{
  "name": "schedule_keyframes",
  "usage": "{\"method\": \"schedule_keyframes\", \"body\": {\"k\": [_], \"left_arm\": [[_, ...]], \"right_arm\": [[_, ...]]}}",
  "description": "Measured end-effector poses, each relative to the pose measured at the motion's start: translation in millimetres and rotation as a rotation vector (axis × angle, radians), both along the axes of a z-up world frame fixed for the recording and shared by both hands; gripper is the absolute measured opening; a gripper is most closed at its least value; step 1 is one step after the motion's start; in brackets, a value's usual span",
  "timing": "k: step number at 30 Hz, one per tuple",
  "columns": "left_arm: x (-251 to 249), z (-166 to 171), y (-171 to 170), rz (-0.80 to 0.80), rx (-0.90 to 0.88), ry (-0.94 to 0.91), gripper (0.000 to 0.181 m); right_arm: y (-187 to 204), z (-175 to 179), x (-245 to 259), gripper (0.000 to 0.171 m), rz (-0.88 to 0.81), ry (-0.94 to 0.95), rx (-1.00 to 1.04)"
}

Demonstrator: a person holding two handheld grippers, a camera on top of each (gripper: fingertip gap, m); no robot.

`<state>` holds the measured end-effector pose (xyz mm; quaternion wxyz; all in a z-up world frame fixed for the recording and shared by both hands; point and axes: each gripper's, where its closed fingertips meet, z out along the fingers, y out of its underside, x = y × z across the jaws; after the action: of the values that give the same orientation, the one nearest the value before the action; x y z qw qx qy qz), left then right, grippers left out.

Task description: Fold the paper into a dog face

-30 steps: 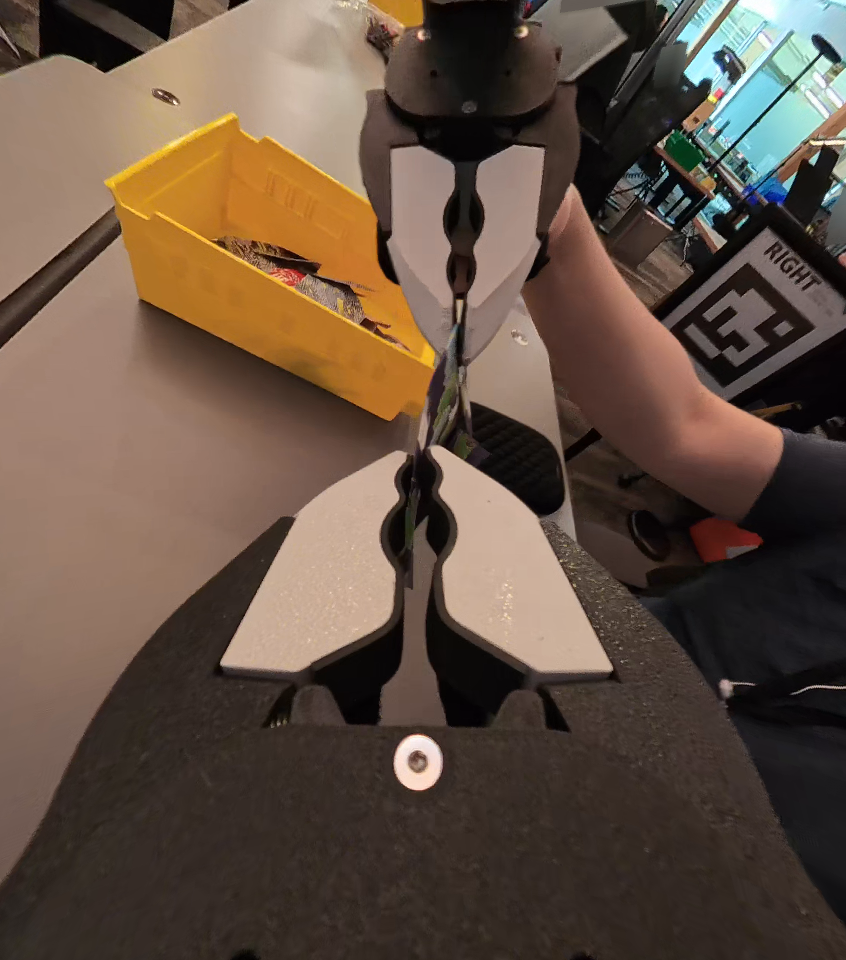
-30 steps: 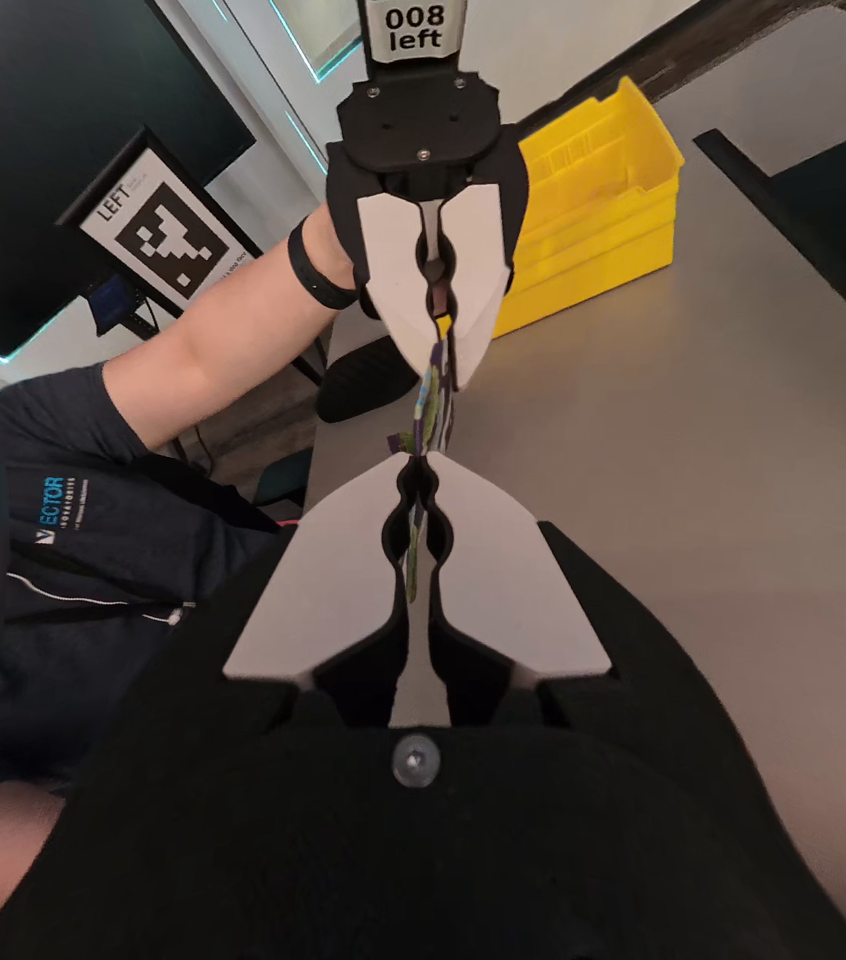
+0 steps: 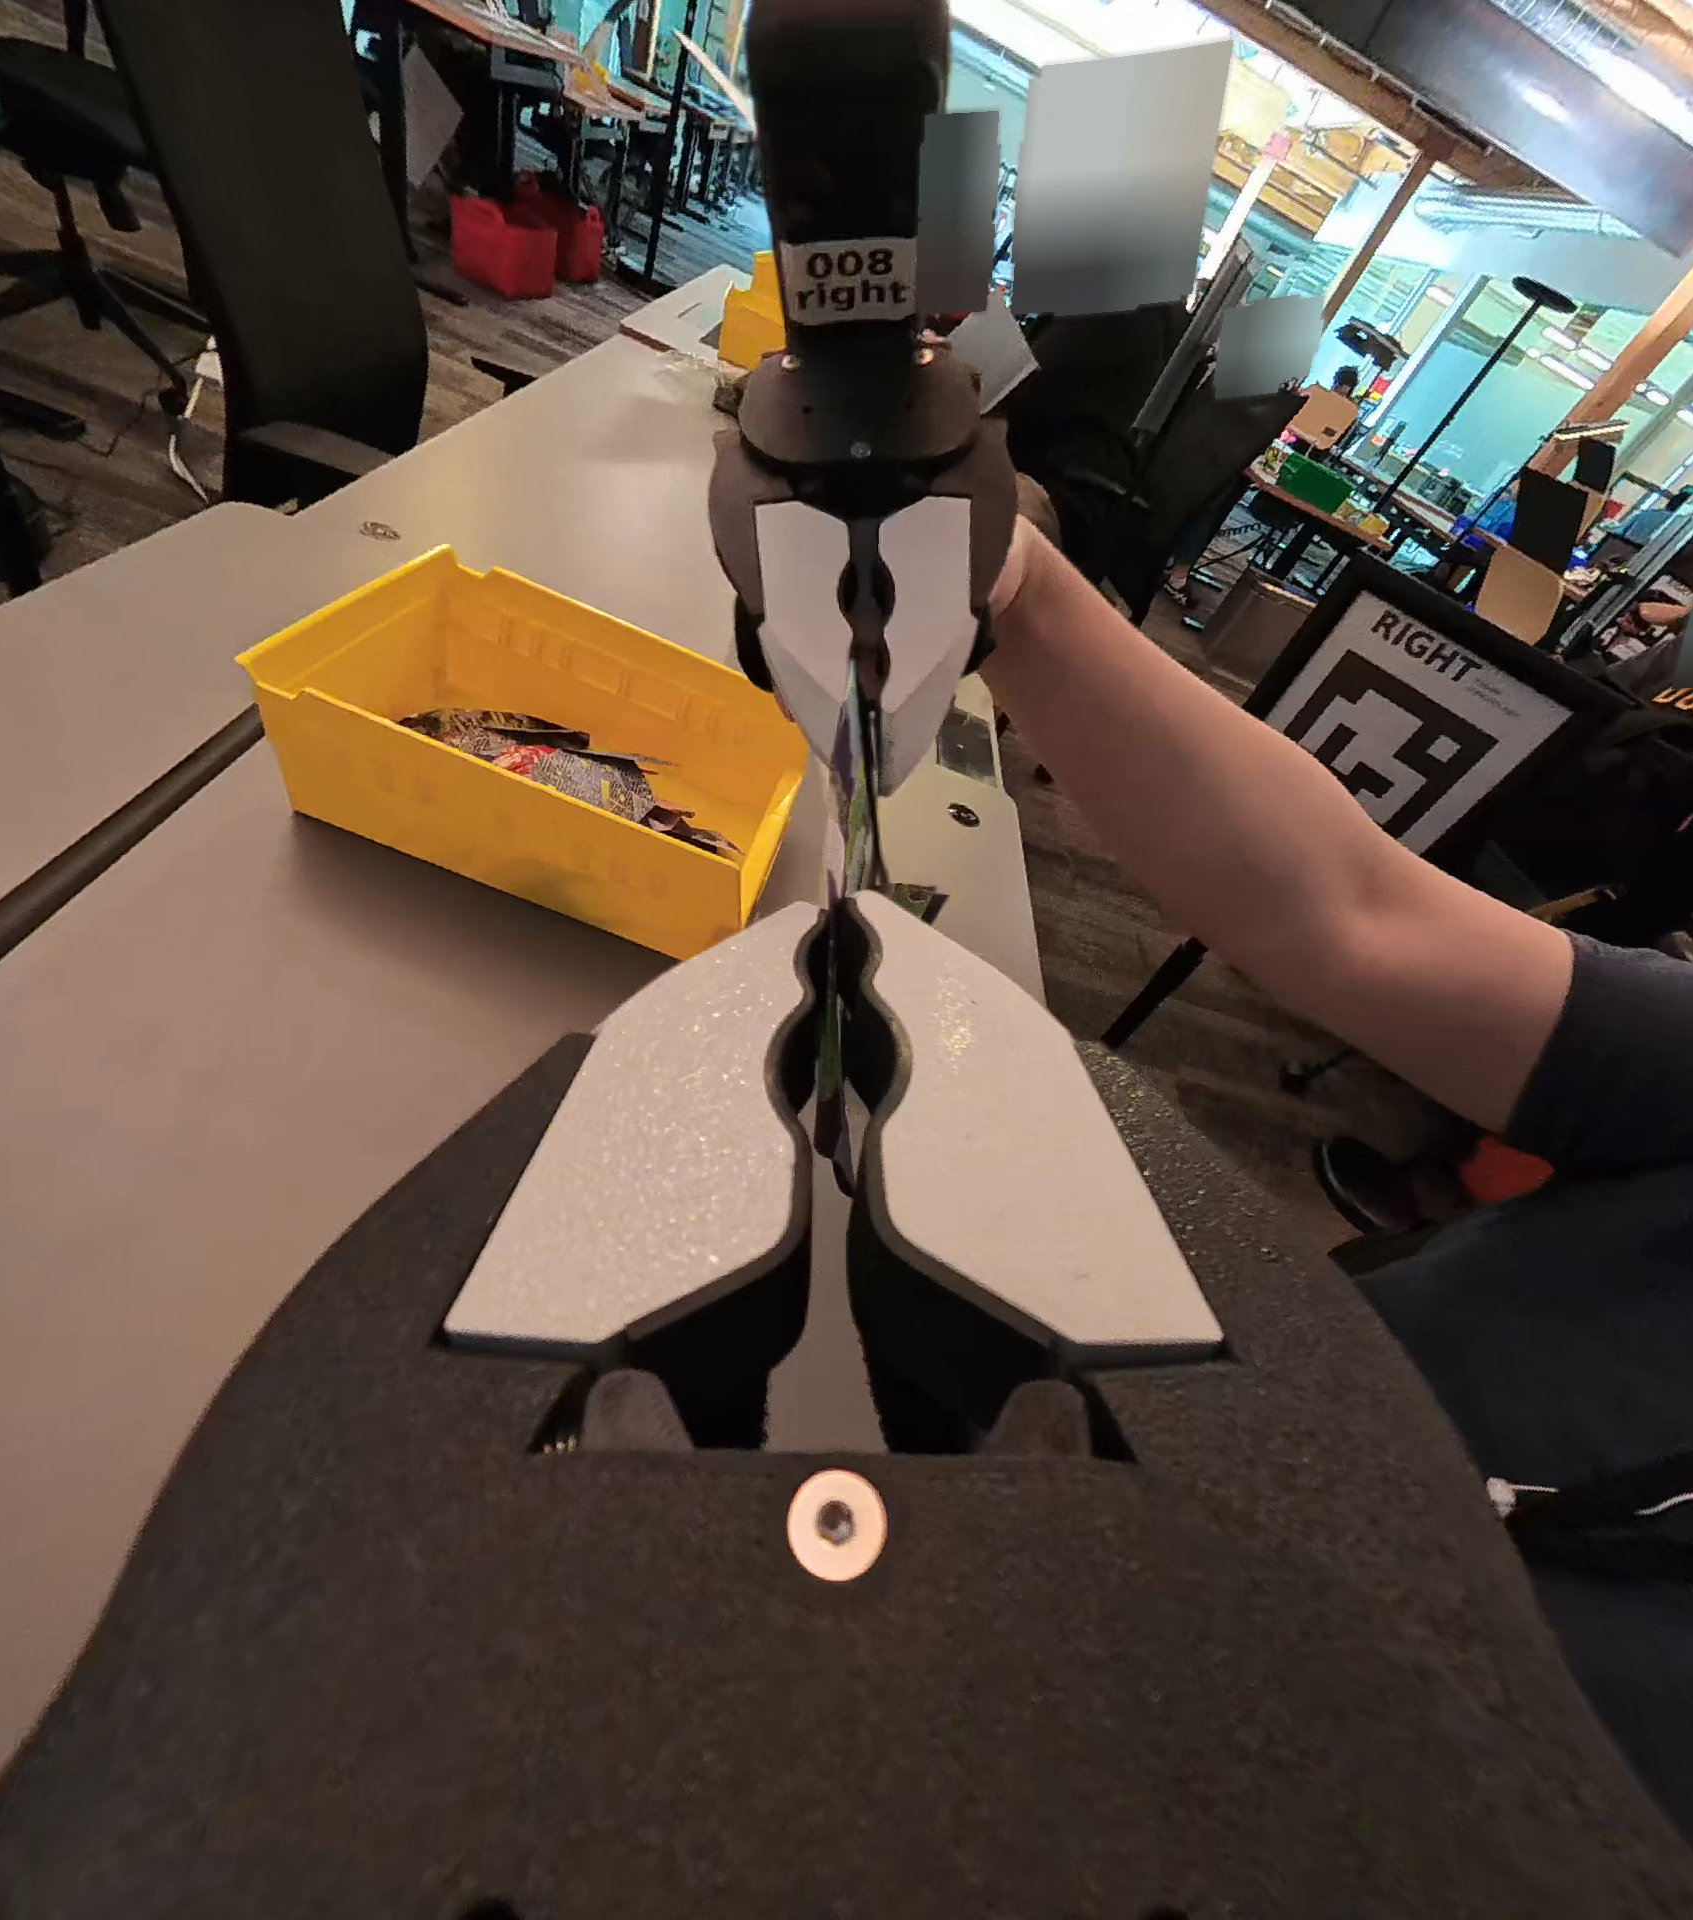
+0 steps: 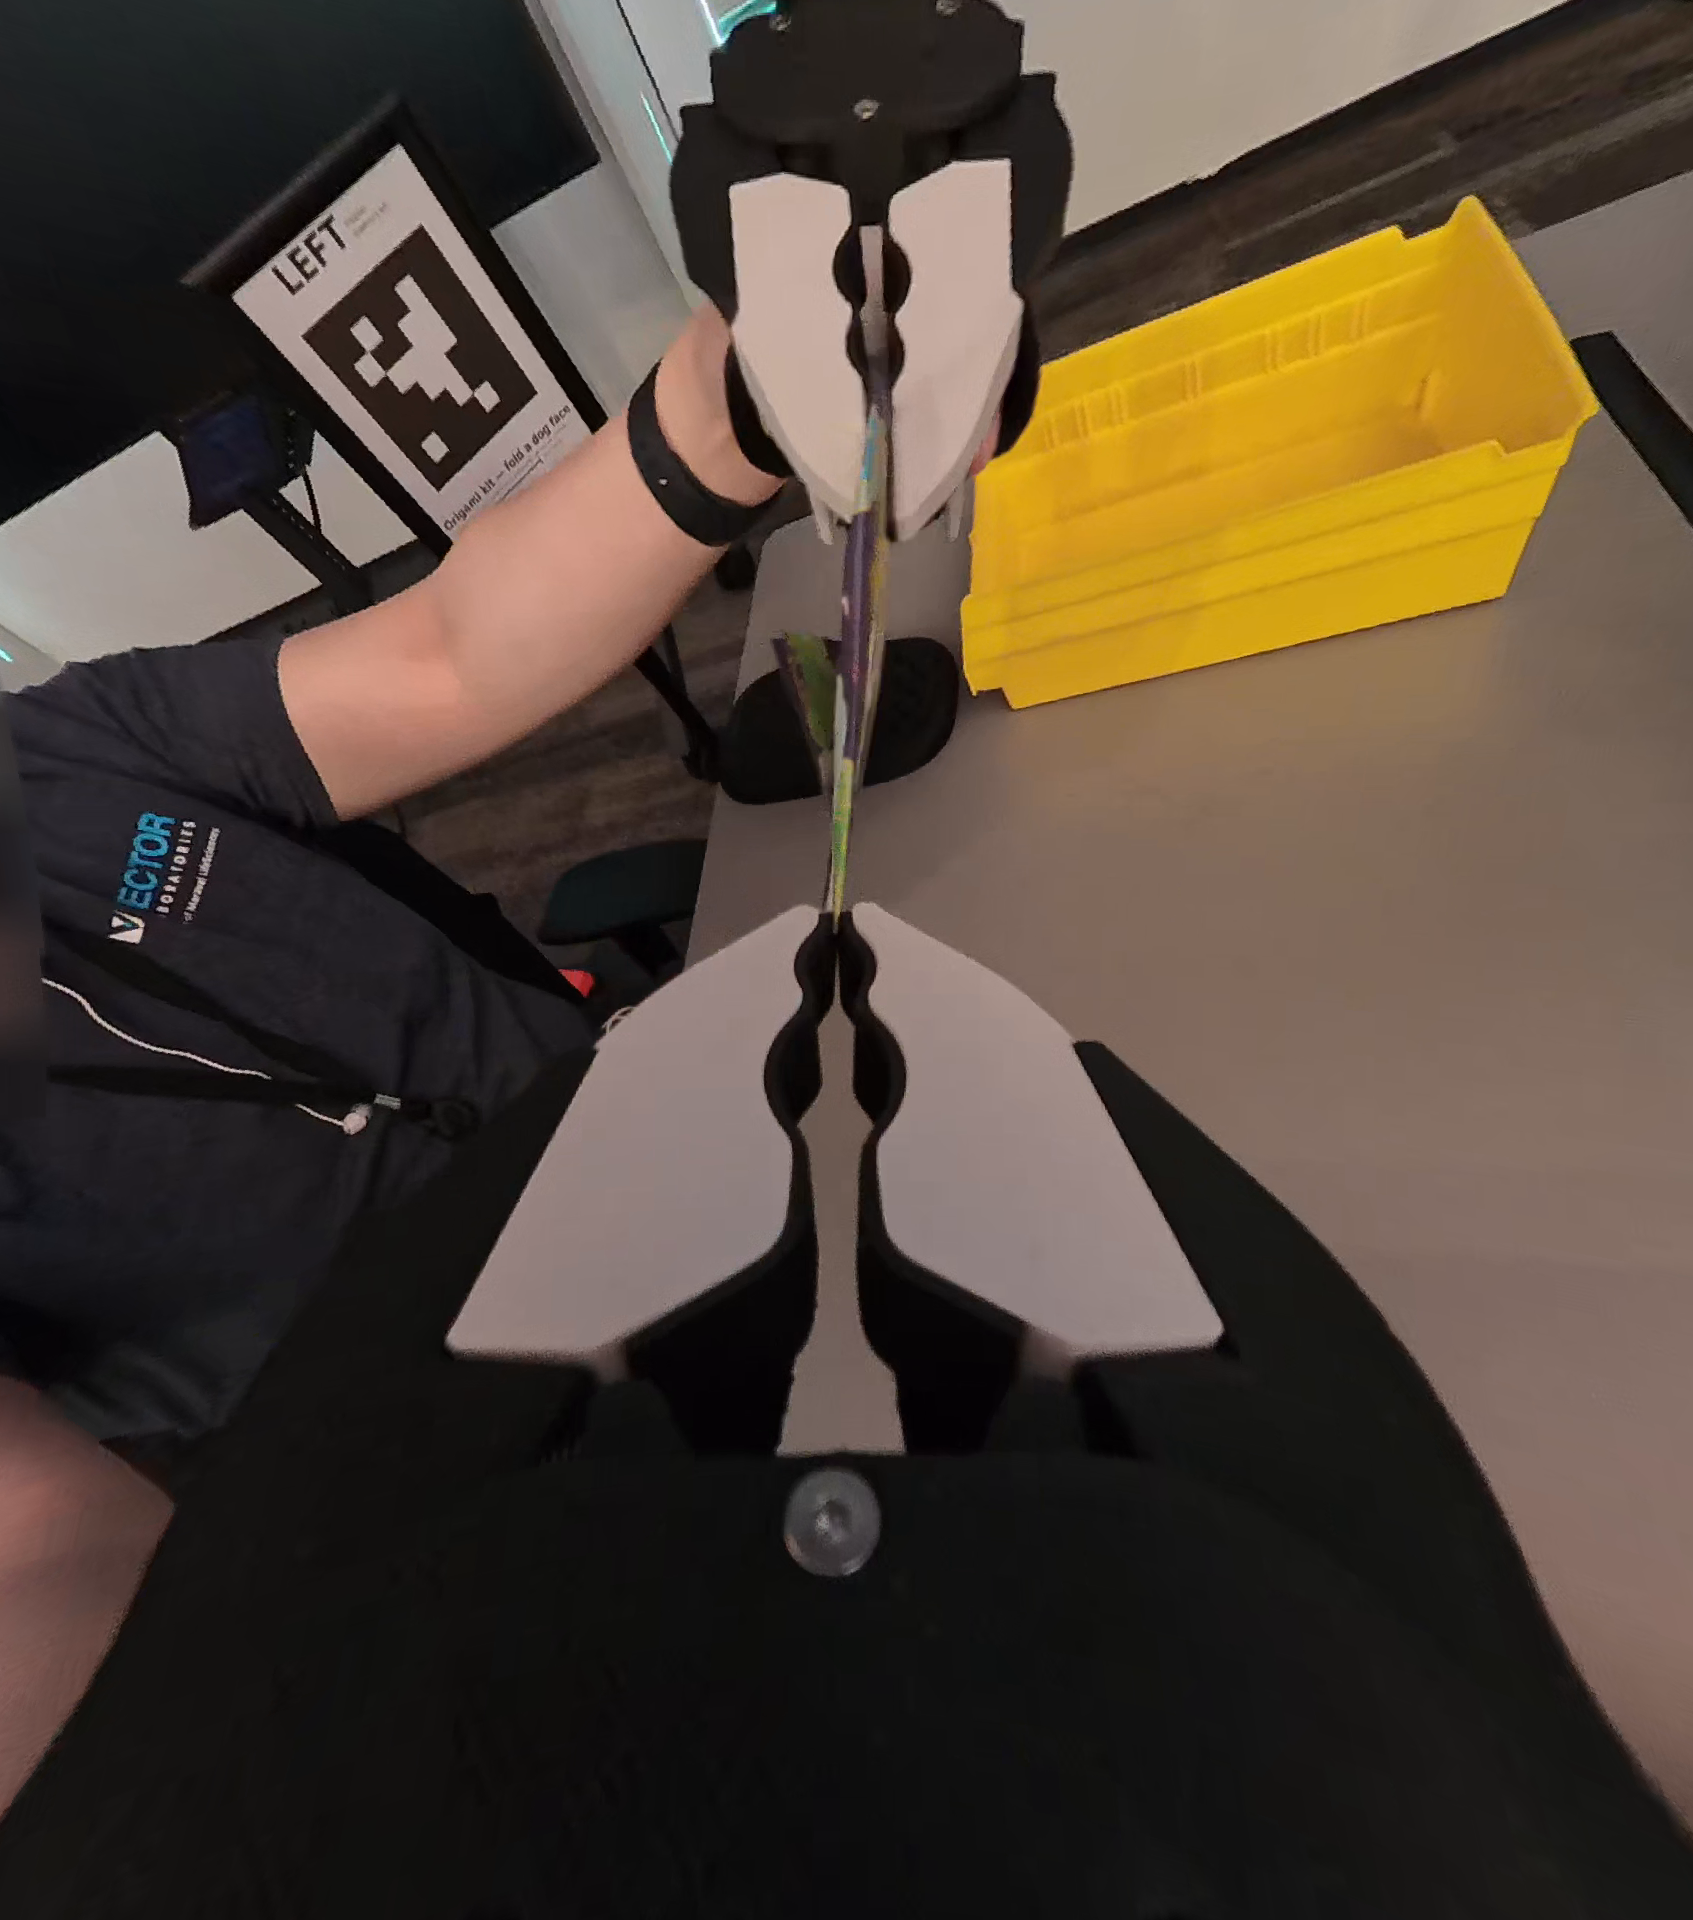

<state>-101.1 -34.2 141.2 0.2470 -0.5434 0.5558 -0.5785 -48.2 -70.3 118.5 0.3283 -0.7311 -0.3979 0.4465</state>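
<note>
A folded patterned paper (image 3: 854,831), purple and green, hangs edge-on in the air between my two grippers, above the grey table (image 3: 198,1039). My left gripper (image 3: 837,914) is shut on one end of it. My right gripper (image 3: 857,764) faces it from the far side and is shut on the other end. In the right wrist view the paper (image 4: 852,727) runs stretched from my right gripper (image 4: 837,914) up to the left gripper (image 4: 868,520), with a small flap sticking out to the left.
A yellow bin (image 3: 468,831) with several patterned paper pieces stands on the table at the left; it also shows in the right wrist view (image 4: 1268,582). A person's arms (image 3: 1237,862) hold the grippers. A black chair seat (image 4: 842,727) lies past the table edge. My right fingertips sit around 8 cm from my left ones.
The two grippers have drawn farther apart, so the paper between them is longer and tauter. Both still grip it.
</note>
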Motion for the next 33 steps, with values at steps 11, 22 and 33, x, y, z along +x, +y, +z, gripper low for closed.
{"method": "schedule_keyframes", "body": {"k": [11,22,33], "left_arm": [[-7,7,12,0.020,-0.002,-0.031,0.000],[-12,16,1,-0.016,0.035,-0.045,0.000],[-7,-19,-11,-0.080,0.046,0.028,0.000]], "right_arm": [[7,0,-23,0.001,-0.019,0.066,0.084],[0,3,-24,0.011,0.010,0.081,0.077],[12,2,-23,0.041,-0.070,0.087,0.170]]}}
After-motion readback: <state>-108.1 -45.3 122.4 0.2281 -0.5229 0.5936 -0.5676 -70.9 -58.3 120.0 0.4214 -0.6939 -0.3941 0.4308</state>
